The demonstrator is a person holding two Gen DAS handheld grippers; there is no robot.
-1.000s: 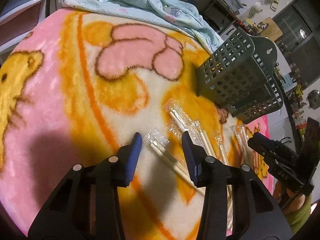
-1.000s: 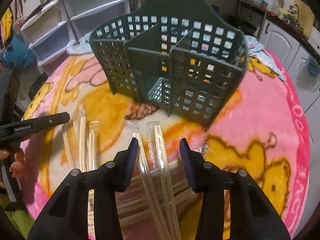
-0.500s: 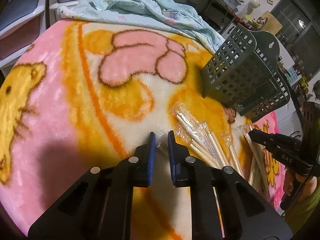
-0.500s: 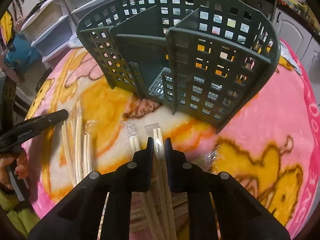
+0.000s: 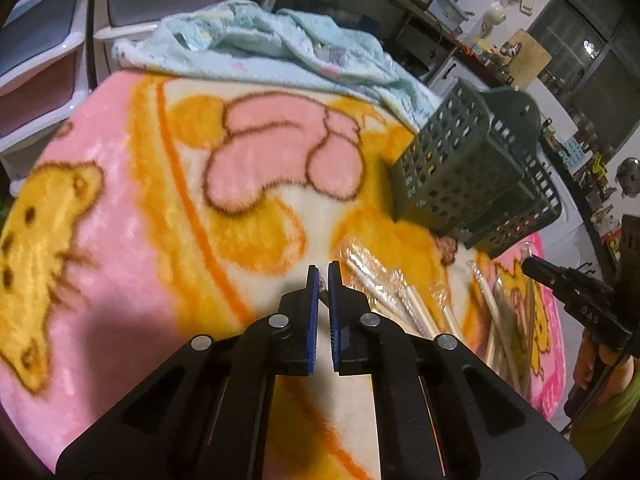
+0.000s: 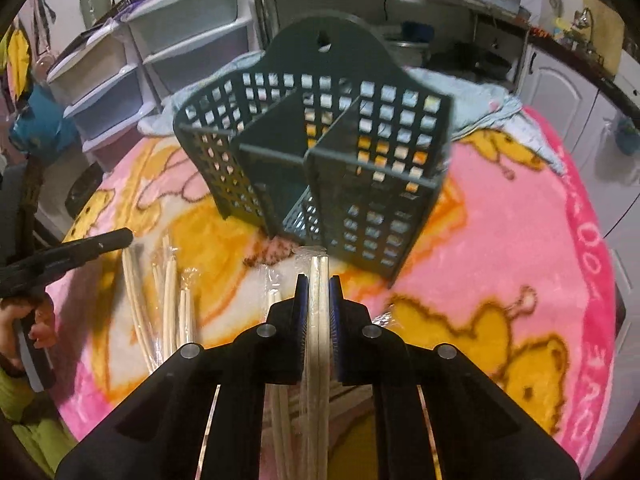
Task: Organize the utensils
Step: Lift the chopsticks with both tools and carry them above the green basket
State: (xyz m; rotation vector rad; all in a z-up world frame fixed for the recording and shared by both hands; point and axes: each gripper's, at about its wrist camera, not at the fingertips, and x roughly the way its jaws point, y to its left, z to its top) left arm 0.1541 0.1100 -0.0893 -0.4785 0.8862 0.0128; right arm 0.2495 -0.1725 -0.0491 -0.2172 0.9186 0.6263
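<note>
The right gripper (image 6: pixel 318 294) clenches cellophane-wrapped wooden chopsticks (image 6: pixel 319 320) before a perforated green plastic caddy (image 6: pixel 316 168); the left gripper (image 5: pixel 323 285) pinches crinkled wrapper (image 5: pixel 322 289).

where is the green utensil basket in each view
Left wrist view: the green utensil basket is at upper right, seen from its side, beyond the left gripper.
Right wrist view: the basket is centre top, its open compartments facing the camera, straight beyond the right gripper.
Shared landmark: the light blue cloth behind it.
</note>
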